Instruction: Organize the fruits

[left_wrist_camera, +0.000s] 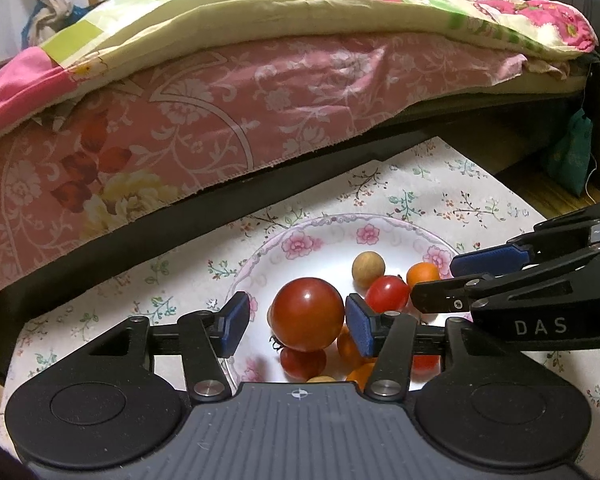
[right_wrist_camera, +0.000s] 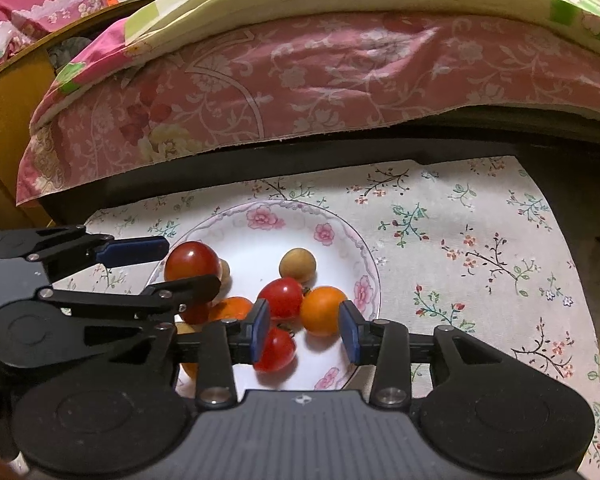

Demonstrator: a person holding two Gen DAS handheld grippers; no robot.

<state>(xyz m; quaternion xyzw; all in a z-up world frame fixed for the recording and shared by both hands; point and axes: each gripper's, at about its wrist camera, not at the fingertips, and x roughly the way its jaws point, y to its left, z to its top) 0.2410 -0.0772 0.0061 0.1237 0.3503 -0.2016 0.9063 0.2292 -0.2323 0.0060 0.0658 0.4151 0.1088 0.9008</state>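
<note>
Both claws hang over the floral plate (right_wrist_camera: pixel 364 280) on the cloth-covered bench (right_wrist_camera: pixel 480 240), w/ the bed (left_wrist_camera: pixel 260 92) right behind it. All fruit sits inside the plate: a big red tomato (left_wrist_camera: pixel 307 313) on the side nearest the left claw, a tan round fruit (right_wrist_camera: pixel 297 265) toward the plate's far rim, a red cherry tomato (right_wrist_camera: pixel 281 298) touching an orange cherry tomato (right_wrist_camera: pixel 324 310) near the right-hand rim, a second red cherry tomato (right_wrist_camera: pixel 275 350) nearer the front rim, plus a few more partly hidden under the claws. Left claw (left_wrist_camera: pixel 296 322) is part open & straddles the big tomato; right pad looks to be touching its skin, left pad clearly stands off w/ plate showing in the gap, so no grip. Right claw (right_wrist_camera: pixel 305 330) is part open too, holding nothing; the orange cherry tomato sits between its pads w/ gaps both sides. Handling, prob: tomatoes are light, smooth-skinned, soft & round, so they roll on the glazed plate and bruise or split if squeezed hard. Best hold is across the widest part, pads level, gentle close. Plate itself is hard, breakable.
</note>
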